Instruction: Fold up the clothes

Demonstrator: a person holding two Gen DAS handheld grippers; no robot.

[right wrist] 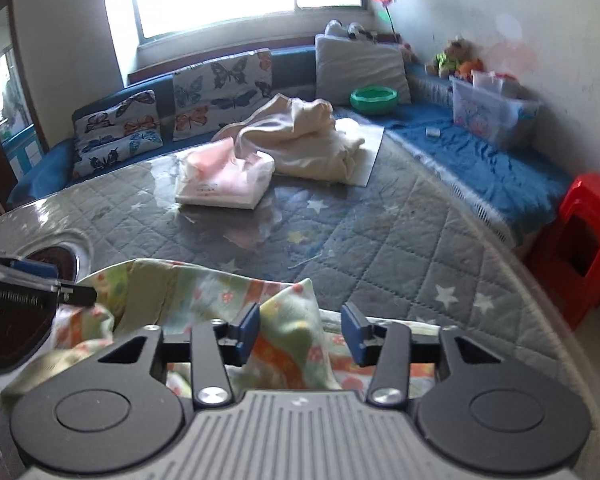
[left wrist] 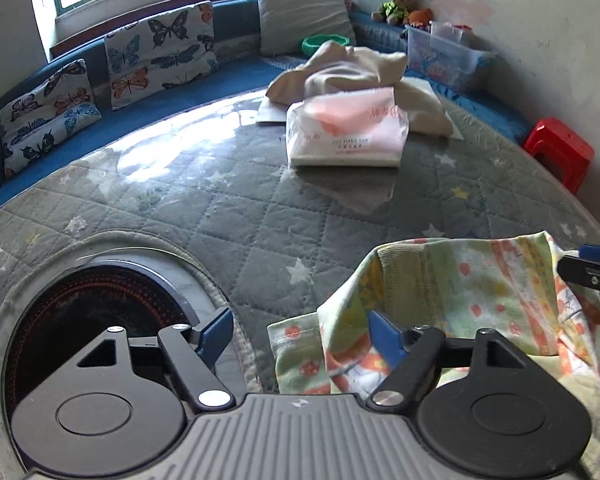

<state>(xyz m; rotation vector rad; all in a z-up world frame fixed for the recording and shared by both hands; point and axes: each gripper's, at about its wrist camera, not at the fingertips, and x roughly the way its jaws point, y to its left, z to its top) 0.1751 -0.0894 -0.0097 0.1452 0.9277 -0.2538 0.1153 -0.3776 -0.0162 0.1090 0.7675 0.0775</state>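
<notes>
A small green and orange patterned garment (left wrist: 472,292) lies bunched at the near edge of the grey quilted table (left wrist: 260,216). My left gripper (left wrist: 300,336) is open, its right finger against the garment's edge and its left finger over the table. My right gripper (right wrist: 300,332) is open, with a raised fold of the garment (right wrist: 292,340) standing between its fingers. The right gripper's tip shows at the right edge of the left wrist view (left wrist: 592,268). A cream garment (left wrist: 360,76) lies heaped at the far side.
A white and pink plastic bag (left wrist: 348,132) sits mid-table. A round stove opening (left wrist: 92,320) is cut into the table at the near left. Butterfly cushions (left wrist: 160,52), a green bowl (right wrist: 374,100), a clear toy box (right wrist: 492,112) and a red stool (right wrist: 576,240) surround the table.
</notes>
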